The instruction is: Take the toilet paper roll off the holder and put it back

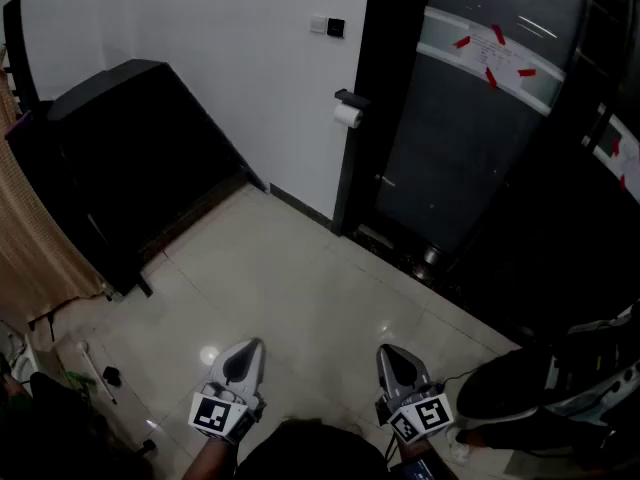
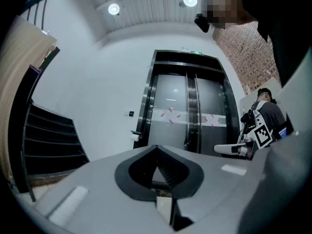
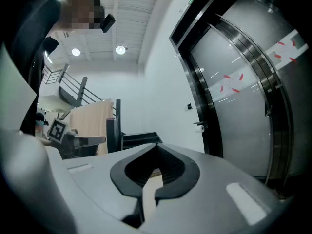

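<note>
While both tongs [image 1: 247,348] [image 1: 389,354] hover, roll [image 1: 347,116] hangs well ahead.

The left gripper [image 1: 250,346] is low in the head view, at 7 o'clock, and the right gripper [image 1: 390,352] is at 5 o'clock. They are side by side and apart, both level. The left points to 1 o'clock, the right to 11 o'clock. Both have their jaws closed together, with nothing between them.
</note>
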`<state>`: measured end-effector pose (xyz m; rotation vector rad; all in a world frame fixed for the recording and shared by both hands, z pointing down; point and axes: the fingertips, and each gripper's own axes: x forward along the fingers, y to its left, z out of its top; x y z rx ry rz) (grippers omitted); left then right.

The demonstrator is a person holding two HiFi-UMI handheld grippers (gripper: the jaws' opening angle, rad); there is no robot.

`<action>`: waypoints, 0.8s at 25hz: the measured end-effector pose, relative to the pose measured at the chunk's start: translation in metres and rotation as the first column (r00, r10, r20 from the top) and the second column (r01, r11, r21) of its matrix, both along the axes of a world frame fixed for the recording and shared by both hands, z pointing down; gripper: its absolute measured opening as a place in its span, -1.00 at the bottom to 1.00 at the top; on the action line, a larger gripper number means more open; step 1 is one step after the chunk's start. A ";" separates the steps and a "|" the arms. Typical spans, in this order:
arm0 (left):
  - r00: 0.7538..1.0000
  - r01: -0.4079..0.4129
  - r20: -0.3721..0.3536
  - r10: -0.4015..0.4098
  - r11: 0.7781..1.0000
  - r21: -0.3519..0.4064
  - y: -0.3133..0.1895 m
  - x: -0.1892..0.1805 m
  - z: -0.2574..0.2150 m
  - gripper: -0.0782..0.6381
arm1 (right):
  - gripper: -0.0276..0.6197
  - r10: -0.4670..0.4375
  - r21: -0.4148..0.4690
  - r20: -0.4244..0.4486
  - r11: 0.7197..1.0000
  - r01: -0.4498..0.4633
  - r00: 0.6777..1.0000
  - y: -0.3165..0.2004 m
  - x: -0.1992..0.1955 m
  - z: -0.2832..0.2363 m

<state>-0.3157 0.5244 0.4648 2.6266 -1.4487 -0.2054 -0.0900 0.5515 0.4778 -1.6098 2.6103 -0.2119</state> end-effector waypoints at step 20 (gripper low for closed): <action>1.000 -0.003 0.022 0.004 1.000 -0.024 -0.082 -0.002 0.012 -0.78 | -0.87 0.047 0.053 0.033 0.997 -0.049 0.998 -0.079 0.004 -0.003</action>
